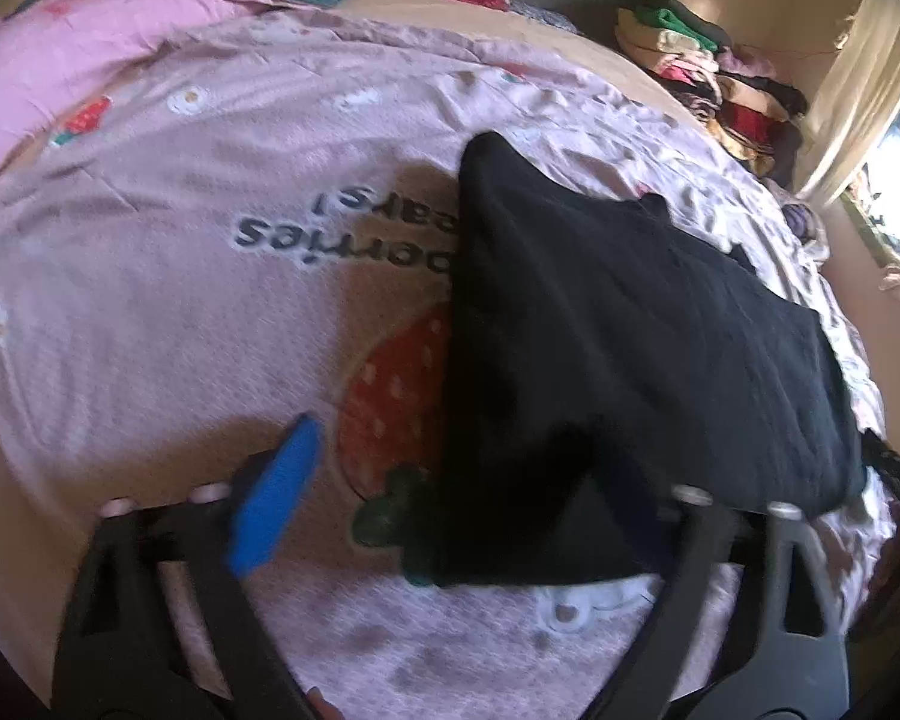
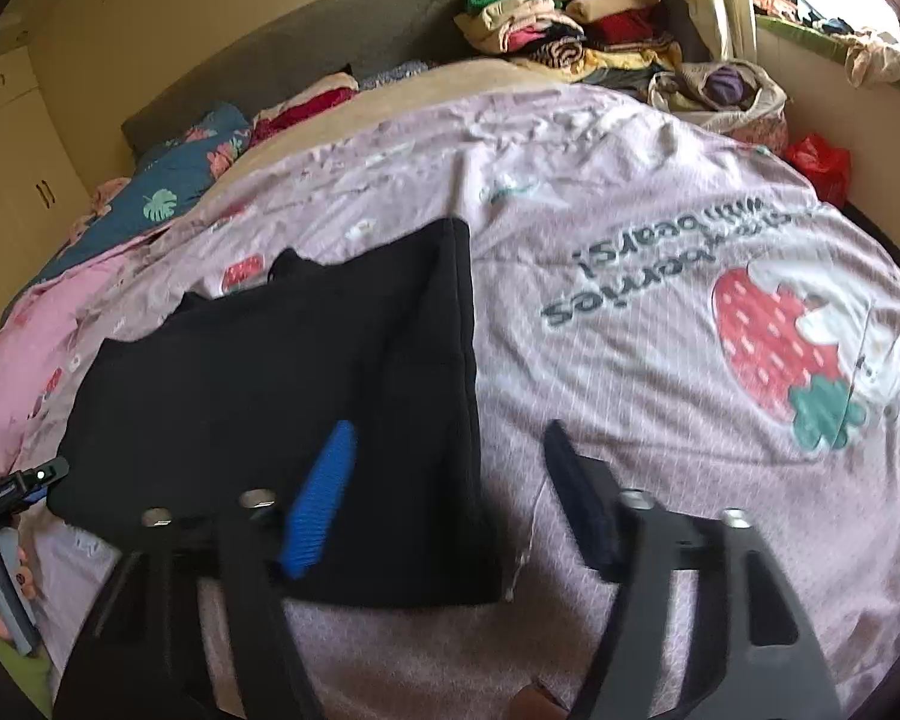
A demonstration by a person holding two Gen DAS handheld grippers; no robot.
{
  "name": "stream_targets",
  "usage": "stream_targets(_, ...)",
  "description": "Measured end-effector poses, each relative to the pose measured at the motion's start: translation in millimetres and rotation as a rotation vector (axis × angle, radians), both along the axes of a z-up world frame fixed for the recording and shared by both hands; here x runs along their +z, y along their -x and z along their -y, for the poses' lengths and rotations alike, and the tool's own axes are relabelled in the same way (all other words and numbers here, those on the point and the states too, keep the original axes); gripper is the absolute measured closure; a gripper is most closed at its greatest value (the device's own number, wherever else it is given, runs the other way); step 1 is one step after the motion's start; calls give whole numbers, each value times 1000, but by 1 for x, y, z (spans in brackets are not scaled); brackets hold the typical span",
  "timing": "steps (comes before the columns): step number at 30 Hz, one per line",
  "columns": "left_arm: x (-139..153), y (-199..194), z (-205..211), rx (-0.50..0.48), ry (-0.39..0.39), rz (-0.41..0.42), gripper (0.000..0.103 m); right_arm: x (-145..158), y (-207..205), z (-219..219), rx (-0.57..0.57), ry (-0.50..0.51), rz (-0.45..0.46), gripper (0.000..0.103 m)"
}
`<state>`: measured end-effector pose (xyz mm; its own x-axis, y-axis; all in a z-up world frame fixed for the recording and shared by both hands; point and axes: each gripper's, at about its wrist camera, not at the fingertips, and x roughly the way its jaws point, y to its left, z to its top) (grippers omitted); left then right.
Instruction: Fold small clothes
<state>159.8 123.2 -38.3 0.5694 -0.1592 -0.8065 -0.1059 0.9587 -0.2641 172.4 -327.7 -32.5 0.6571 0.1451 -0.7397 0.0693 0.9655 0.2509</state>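
A black garment [image 2: 306, 378] lies flat on a pink strawberry-print bedcover [image 2: 660, 228]. The right gripper [image 2: 444, 492] hovers over its near right corner: the blue pad [image 2: 321, 498] sits above the cloth, the dark pad [image 2: 582, 504] beyond its edge, jaws parted and clamping nothing. The left gripper [image 1: 450, 480] straddles the opposite near corner, its jaws likewise apart, one finger hidden by the fabric. Folded clothes [image 2: 570, 30] are stacked well beyond both.

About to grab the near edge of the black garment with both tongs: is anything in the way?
Nothing visible. The black garment lies flat on the pink strawberry bedspread, its near edge bare before the left tongs and right tongs.
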Motion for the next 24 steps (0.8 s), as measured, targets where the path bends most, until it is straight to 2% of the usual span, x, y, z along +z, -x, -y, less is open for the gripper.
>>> stream_targets(1,-1,2,3,-20,18,-3,55,-2,1,1,-2,-1,-4,85)
stream_targets(2,-2,3,6,-32,25,-4,69,-3,3,3,-6,-10,-1,92)
stream_targets(5,-1,11,16,-53,-12,2,80,-3,9,6,-20,-19,13,96)
stream_targets(16,-2,24,18,-43,-22,-6,81,-10,22,2,-54,59,-13,95)
stream_targets(20,0,30,21,-42,-36,-3,80,-8,30,4,-66,64,3,83)
stream_targets(24,1,36,22,-43,-51,-1,78,-8,37,7,-83,54,9,66)
